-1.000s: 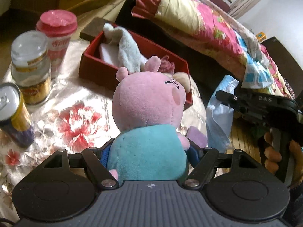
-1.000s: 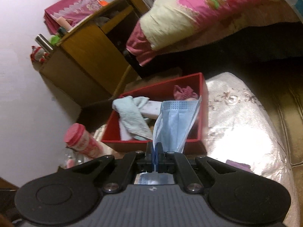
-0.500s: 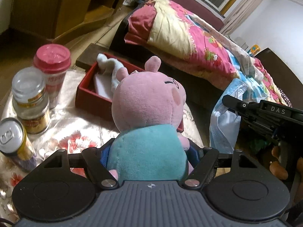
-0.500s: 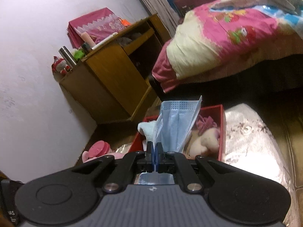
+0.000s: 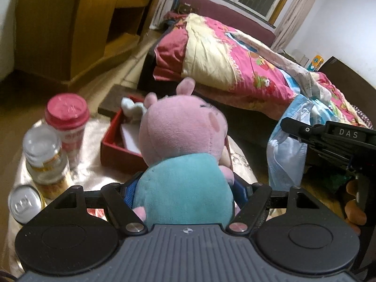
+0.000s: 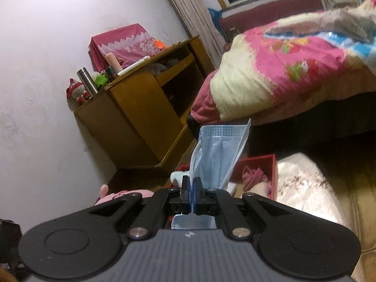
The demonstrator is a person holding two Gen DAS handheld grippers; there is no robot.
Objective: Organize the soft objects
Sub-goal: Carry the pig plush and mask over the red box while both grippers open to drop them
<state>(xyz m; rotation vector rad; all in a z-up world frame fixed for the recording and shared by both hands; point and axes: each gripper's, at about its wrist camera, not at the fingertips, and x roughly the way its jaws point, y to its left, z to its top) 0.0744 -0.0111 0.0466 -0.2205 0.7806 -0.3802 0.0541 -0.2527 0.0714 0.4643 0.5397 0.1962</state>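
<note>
The left tongs (image 5: 185, 195) are pinching a plush pig (image 5: 183, 155) by its teal body, and the pig is upright in the air in front of the red box (image 5: 117, 155) that stands on the surface (image 5: 94, 174). The right tongs (image 6: 192, 191) are pressed together on a blue mask (image 6: 218, 155), which sticks up above the box. A cup (image 5: 67, 119), a jar (image 5: 44, 157) and a can (image 5: 23, 203) stand left of the box.
</note>
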